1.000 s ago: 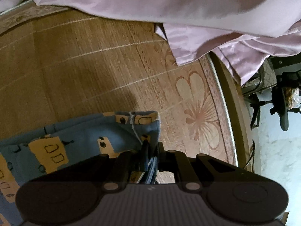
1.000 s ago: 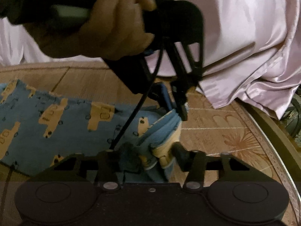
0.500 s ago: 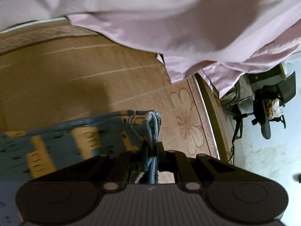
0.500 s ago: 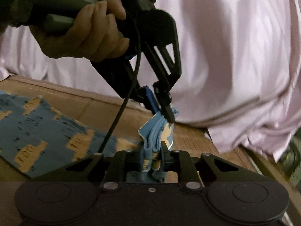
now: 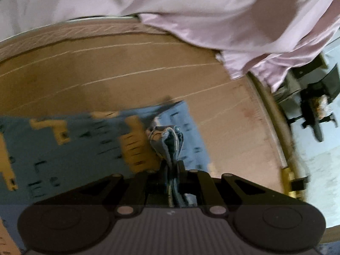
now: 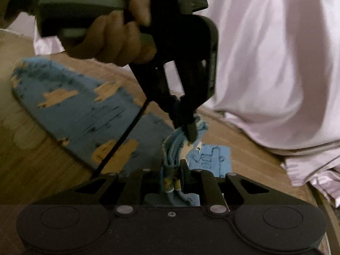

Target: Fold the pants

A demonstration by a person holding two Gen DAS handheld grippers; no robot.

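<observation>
In the left wrist view the left gripper (image 5: 172,165) sits at the bottom centre, its jaws closed on a bunched edge of the pants (image 5: 85,140). The rest of the pants spreads to the left across the lower left of the frame, lying on the mat (image 5: 127,74) that fills the middle. A draped cloth (image 5: 212,10) runs along the top and hangs down at the upper right. A chair (image 5: 314,114) stands at the far right edge, beyond the mat's border.

In the right wrist view the right gripper (image 6: 173,167) at bottom centre clamps the same bunched edge. Directly above it the left gripper (image 6: 191,127) grips that edge too, held by a hand (image 6: 114,31) at upper left. The pants trail toward the left middle; the cloth fills the right side.
</observation>
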